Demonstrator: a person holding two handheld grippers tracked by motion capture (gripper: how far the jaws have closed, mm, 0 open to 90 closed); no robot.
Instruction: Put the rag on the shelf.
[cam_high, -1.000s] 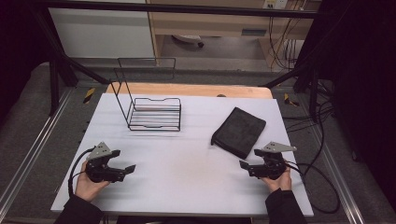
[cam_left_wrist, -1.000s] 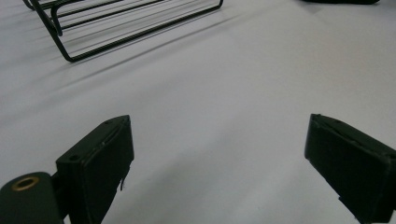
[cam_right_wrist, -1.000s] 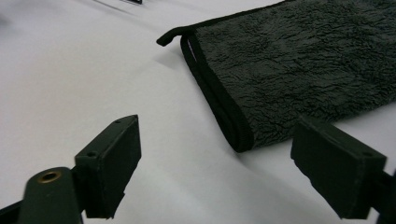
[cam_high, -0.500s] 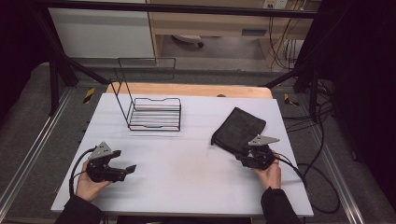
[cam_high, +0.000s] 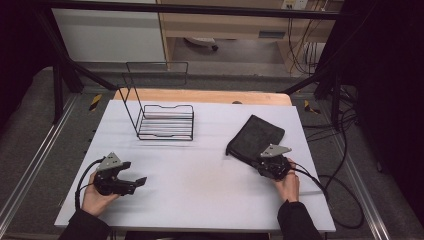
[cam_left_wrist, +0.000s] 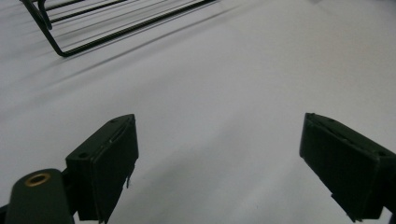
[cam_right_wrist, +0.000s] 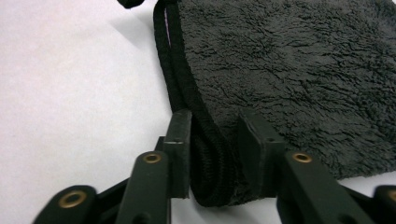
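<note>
A dark fluffy folded towel (cam_high: 256, 134) lies on the right part of the white table (cam_high: 200, 175). My right gripper (cam_high: 254, 159) is at the towel's near corner. In the right gripper view the towel (cam_right_wrist: 289, 70) has its thick folded hem between the jaws of the right gripper (cam_right_wrist: 215, 135). The jaws have just been closing, and both pads press on that hem. My left gripper (cam_high: 138, 183) rests low over the table at the near left, held by a hand. In its own view the left gripper (cam_left_wrist: 217, 140) stands wide open over bare white surface.
A black wire rack (cam_high: 165, 122) stands at the back left of the table; its lower bars (cam_left_wrist: 93, 28) show beyond the left jaws. A wooden board (cam_high: 200, 96) lies along the far edge. Cables (cam_high: 345, 200) trail off the right side.
My right gripper has moved forward and left to the towel's near corner, and its jaws have closed onto the hem. The left gripper has stayed where it was.
</note>
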